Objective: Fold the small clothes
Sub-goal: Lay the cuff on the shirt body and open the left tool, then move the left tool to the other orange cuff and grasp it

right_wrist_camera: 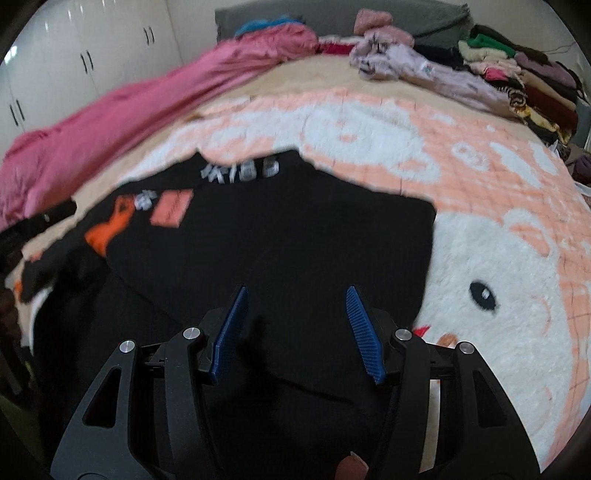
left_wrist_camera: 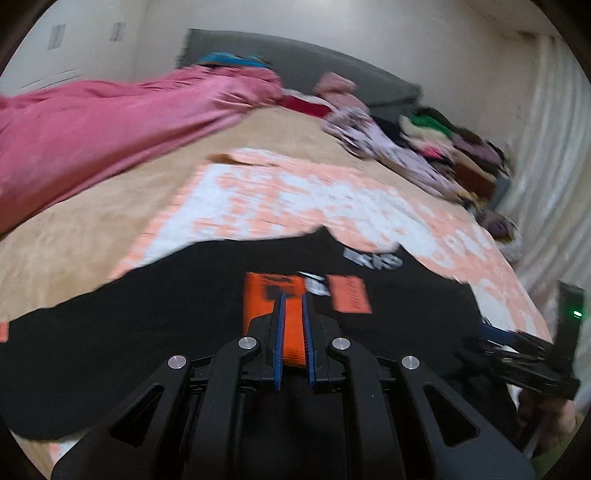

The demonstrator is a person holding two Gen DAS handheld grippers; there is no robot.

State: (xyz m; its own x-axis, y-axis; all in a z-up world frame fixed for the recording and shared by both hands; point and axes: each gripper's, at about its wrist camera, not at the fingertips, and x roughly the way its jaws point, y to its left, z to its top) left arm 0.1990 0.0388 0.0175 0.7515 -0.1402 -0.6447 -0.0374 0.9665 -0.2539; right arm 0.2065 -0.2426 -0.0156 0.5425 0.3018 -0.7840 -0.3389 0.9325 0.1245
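Observation:
A black T-shirt (right_wrist_camera: 280,236) with orange and white prints lies spread on an orange-and-white cartoon blanket (right_wrist_camera: 480,258) on the bed. In the left wrist view the shirt (left_wrist_camera: 147,332) fills the foreground. My left gripper (left_wrist_camera: 293,295) hovers over the orange print (left_wrist_camera: 291,332), its blue pads close together with a narrow gap; the orange shows between them and no cloth is visibly pinched. My right gripper (right_wrist_camera: 297,291) is open and empty just above the shirt's near part. The right gripper also shows at the right edge of the left wrist view (left_wrist_camera: 495,338).
A pink quilt (right_wrist_camera: 110,122) lies along the left of the bed. A pile of mixed clothes (right_wrist_camera: 517,77) is stacked at the far right, with a lilac garment (right_wrist_camera: 424,70) beside it. Grey headboard (right_wrist_camera: 332,14) behind; white wardrobes (right_wrist_camera: 74,55) at left.

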